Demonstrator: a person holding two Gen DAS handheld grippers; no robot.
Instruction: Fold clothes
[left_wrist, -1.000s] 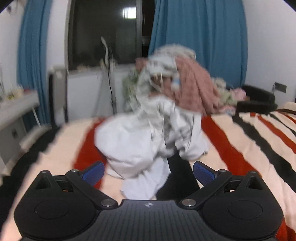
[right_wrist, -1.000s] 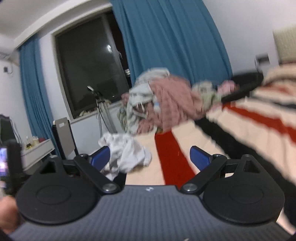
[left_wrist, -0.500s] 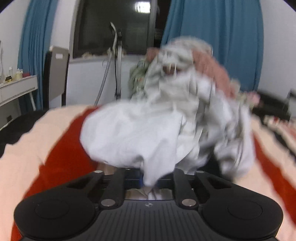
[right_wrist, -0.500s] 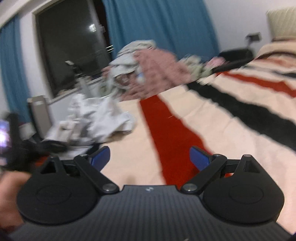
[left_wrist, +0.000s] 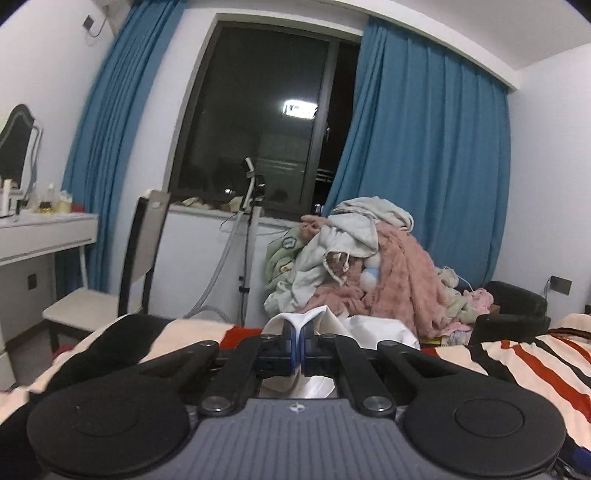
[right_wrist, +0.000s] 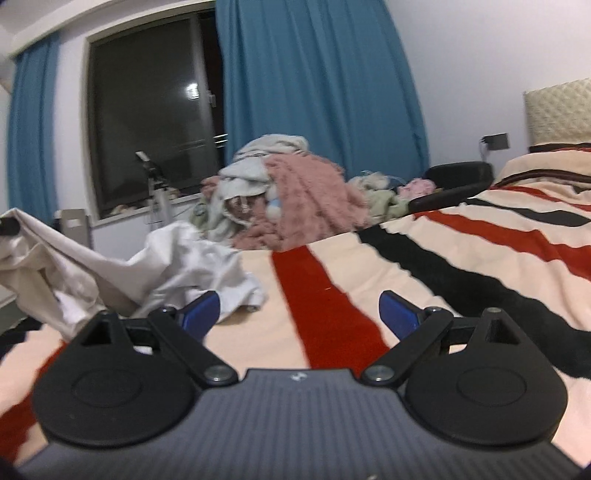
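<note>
A crumpled white garment (right_wrist: 110, 266) lies on the striped blanket (right_wrist: 461, 258) at the left of the right wrist view, one edge pulled up toward the far left. My left gripper (left_wrist: 298, 343) is shut on a fold of that white garment (left_wrist: 354, 326), which bunches up just past the blue pads. My right gripper (right_wrist: 299, 308) hovers open low over the blanket, its left fingertip (right_wrist: 199, 308) beside the garment's near hem, nothing between the fingers.
A tall heap of mixed clothes (left_wrist: 369, 266), pink and grey-green, stands at the bed's far end before blue curtains (left_wrist: 424, 184). A chair (left_wrist: 122, 277) and white desk (left_wrist: 40, 236) stand left of the bed. A black seat (right_wrist: 454, 181) sits at the right.
My left gripper closed on the white garment and lifted it, tilting its view upward. The right gripper came down closer to the blanket and nearer the garment, still open.
</note>
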